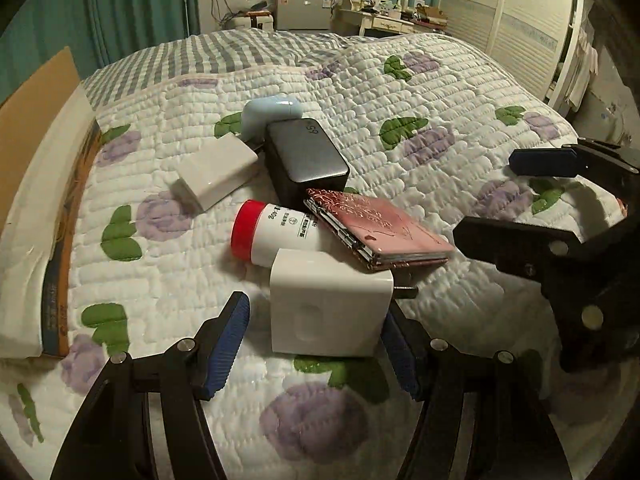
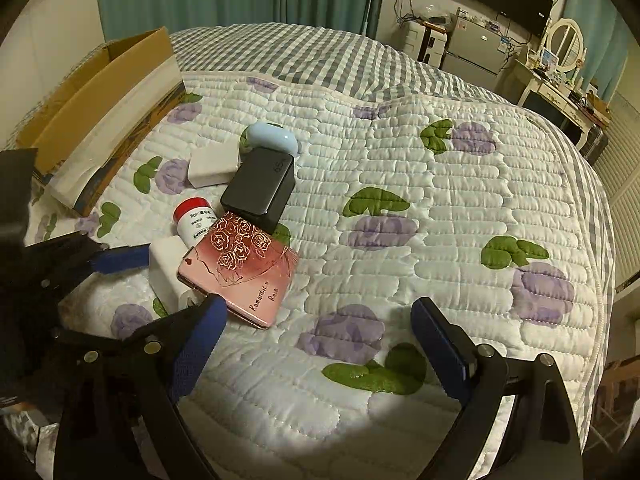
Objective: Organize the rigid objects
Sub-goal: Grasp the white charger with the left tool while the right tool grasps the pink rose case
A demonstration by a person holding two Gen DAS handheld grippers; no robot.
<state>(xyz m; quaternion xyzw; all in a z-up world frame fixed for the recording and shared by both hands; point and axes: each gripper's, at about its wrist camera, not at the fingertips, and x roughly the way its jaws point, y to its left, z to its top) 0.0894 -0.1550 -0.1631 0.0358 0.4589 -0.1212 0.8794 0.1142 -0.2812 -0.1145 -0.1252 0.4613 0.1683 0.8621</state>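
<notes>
Spread wide at the bottom of the left wrist view, the left gripper (image 1: pixel 316 350) straddles a white cube charger (image 1: pixel 326 306), its right pad about touching and its left pad apart, probably lining up a grasp. Largest around it is the quilted bed (image 1: pixel 460 92), then a cardboard box (image 2: pixel 96 92) at the upper left, likely the destination. Clustered mid-frame lie a black power bank (image 1: pixel 304 160), pink rose-print case (image 2: pixel 240 268), white adapter (image 1: pixel 218 170), red-capped bottle (image 1: pixel 272 236) and pale blue case (image 1: pixel 272 114), overlapping. The right gripper (image 2: pixel 320 344) hangs wide and empty over bare quilt. Bottle print is unreadable; the box's inside is hidden.
</notes>
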